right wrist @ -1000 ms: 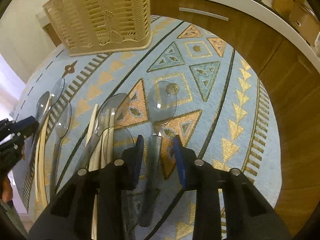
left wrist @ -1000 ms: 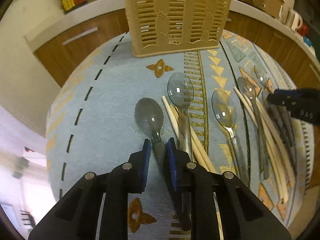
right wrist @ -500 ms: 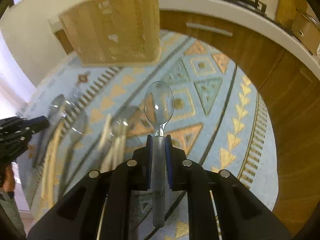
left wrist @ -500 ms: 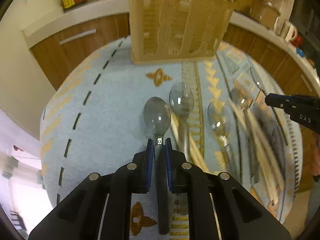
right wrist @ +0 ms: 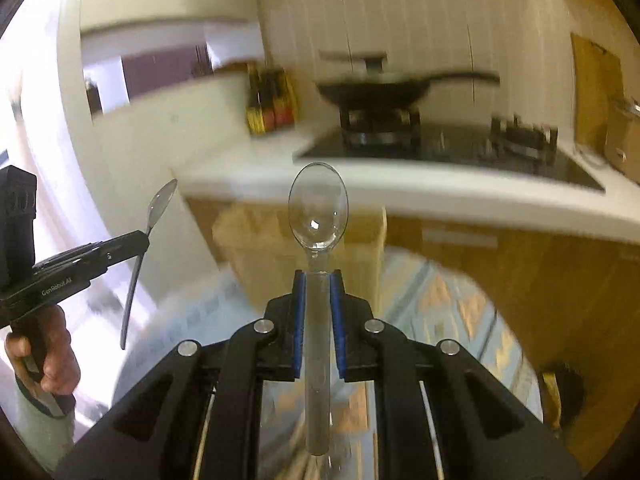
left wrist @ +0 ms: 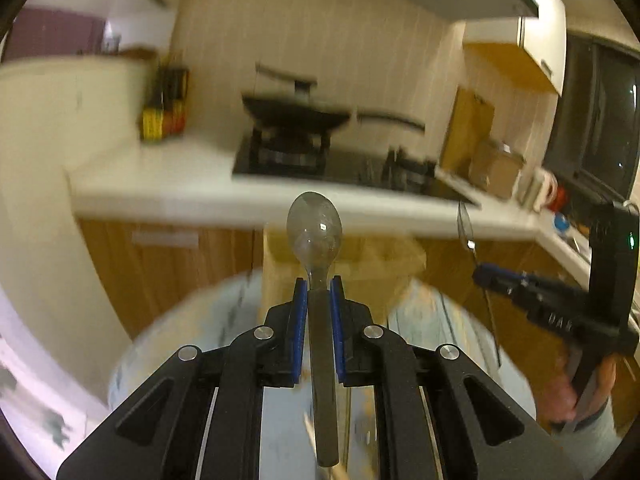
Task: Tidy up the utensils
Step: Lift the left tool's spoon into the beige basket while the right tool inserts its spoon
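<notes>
My left gripper [left wrist: 319,283] is shut on the handle of a grey translucent plastic spoon [left wrist: 315,228], bowl pointing up, lifted above the table. My right gripper [right wrist: 319,278] is shut on a clear plastic spoon [right wrist: 318,216], also held up with the bowl on top. The beige slotted basket [left wrist: 360,264] is blurred behind the left spoon and shows in the right wrist view [right wrist: 256,248] too. Each gripper shows in the other's view: the right one [left wrist: 484,272] with its spoon edge-on, the left one [right wrist: 142,238] with its spoon.
The blue patterned cloth [right wrist: 440,300] covers the round table below. Behind stand wooden cabinets [left wrist: 168,264], a white counter [left wrist: 168,184], a stove with a black pan [left wrist: 296,116] and bottles [left wrist: 166,116]. Both views are motion-blurred.
Both grippers have lifted their spoons off the cloth and tilted upward, so the views now face the counter and stove instead of the table.
</notes>
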A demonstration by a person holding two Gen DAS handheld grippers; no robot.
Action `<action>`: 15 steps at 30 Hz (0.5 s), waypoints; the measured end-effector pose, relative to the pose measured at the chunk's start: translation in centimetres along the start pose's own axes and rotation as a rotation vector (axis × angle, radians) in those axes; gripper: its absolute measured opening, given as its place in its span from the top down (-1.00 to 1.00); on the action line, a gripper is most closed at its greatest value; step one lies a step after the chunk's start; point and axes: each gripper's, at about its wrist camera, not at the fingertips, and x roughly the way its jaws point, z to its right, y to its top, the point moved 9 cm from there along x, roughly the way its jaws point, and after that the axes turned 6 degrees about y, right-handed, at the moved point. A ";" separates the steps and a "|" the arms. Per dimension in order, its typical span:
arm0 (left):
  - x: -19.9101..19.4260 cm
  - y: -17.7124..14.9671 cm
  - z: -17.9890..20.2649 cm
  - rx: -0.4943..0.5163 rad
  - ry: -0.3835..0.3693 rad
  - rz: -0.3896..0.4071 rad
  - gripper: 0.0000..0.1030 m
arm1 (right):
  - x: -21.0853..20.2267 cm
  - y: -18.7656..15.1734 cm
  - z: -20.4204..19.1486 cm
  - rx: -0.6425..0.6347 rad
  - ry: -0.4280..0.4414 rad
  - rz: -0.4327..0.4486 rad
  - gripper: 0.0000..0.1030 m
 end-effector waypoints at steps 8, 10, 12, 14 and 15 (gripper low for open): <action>4.2 6.6 0.4 -0.061 -0.007 0.152 0.81 | 3.7 8.2 0.6 0.006 -0.023 0.159 0.81; 5.7 7.2 0.1 -0.071 0.004 0.174 0.81 | 4.8 9.1 1.3 0.013 -0.038 0.175 0.81; 7.0 7.5 -0.1 -0.078 0.009 0.190 0.81 | 6.5 9.9 2.4 0.019 -0.078 0.197 0.81; 7.9 7.5 -0.6 -0.076 0.020 0.199 0.81 | 8.0 9.9 3.2 0.009 -0.105 0.206 0.81; 8.4 7.5 -0.7 -0.070 0.032 0.207 0.81 | 8.7 9.8 3.6 -0.001 -0.117 0.206 0.81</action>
